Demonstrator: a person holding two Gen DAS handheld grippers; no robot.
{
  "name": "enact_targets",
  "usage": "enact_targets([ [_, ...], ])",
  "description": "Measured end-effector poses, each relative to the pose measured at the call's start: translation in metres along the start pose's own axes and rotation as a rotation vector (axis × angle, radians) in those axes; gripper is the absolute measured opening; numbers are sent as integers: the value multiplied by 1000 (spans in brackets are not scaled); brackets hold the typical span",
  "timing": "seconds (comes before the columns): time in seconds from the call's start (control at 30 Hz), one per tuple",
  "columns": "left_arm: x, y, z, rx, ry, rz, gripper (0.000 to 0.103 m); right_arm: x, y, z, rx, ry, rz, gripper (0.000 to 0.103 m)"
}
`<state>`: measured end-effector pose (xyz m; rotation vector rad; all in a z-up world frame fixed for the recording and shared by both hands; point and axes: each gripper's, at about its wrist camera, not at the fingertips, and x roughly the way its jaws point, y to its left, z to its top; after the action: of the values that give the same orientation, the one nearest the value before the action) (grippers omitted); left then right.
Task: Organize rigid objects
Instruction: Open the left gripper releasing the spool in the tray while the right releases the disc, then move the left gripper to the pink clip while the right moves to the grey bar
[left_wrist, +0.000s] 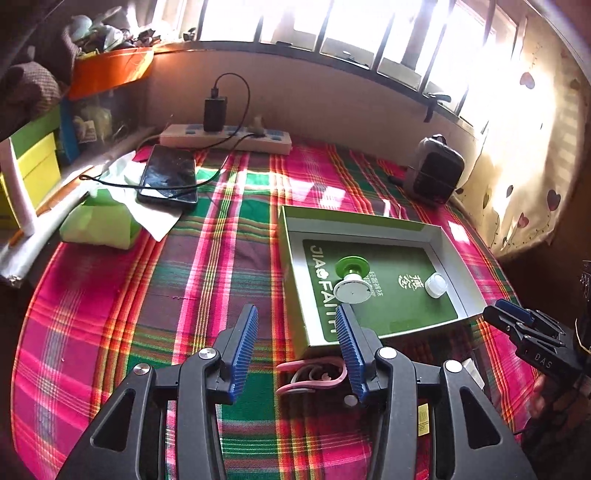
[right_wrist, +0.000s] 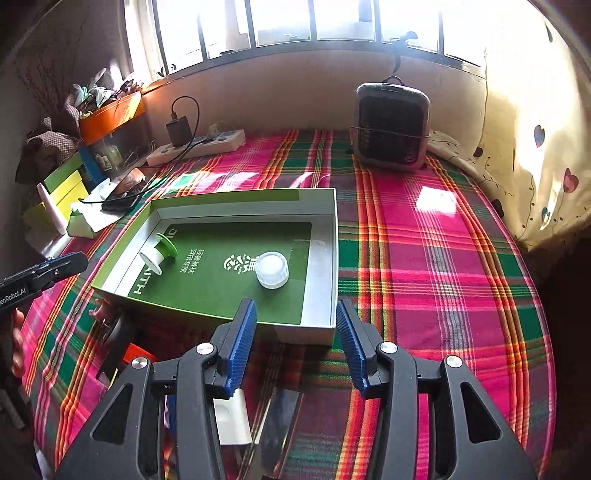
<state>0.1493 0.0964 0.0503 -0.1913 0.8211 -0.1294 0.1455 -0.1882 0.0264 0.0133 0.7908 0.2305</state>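
Over on the left, clutter along the wall: a tissue pack (left_wrist: 99, 221), a phone (left_wrist: 170, 177) on its cable, a power strip (left_wrist: 225, 137) behind. None of that is in play.

The left gripper (left_wrist: 297, 345) hangs low over the plaid cloth (left_wrist: 110, 314), fingers spread wide and empty. Just ahead of it, a pink clip (left_wrist: 314, 376) lies on the cloth against the near wall of the box (left_wrist: 354, 218) (a hook or hanger of some sort; the fingers hide part of it, so I can't be sure). It lies roughly crosswise, long axis left to right, its open ends toward the left.

Inside the box, two pieces already home: a green spool (left_wrist: 349, 277), tipped on its side, axis running from the far-left corner toward the camera with its white end nearest; and right of it a white cap (left_wrist: 436, 284), flat on the green liner.

Further right, the right gripper (right_wrist: 293, 345) hovers at the box's near edge, fingers wide, nothing held. Below it sit a white card (right_wrist: 232, 417) and something dark, still outside the box.

So, mid-sort, I'd say. The next move looks like a descent onto the clip: close across its thin body, lift over the wall, release.

At the far right, a heater (right_wrist: 391, 125).
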Motion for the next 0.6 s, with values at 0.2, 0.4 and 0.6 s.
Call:
enact_targets([
  [0.2,1,12,-21,-21,32,-5,43,-15,-15,-24,55,11,-20,48],
  [0.4,6,18,-35,-31,72,-33,43,-16,-14,-49,61,60,-41,51],
  [0.6,8,14,-41,-30,91,-79,43,-18,-6,-61,45,76,-39,51],
])
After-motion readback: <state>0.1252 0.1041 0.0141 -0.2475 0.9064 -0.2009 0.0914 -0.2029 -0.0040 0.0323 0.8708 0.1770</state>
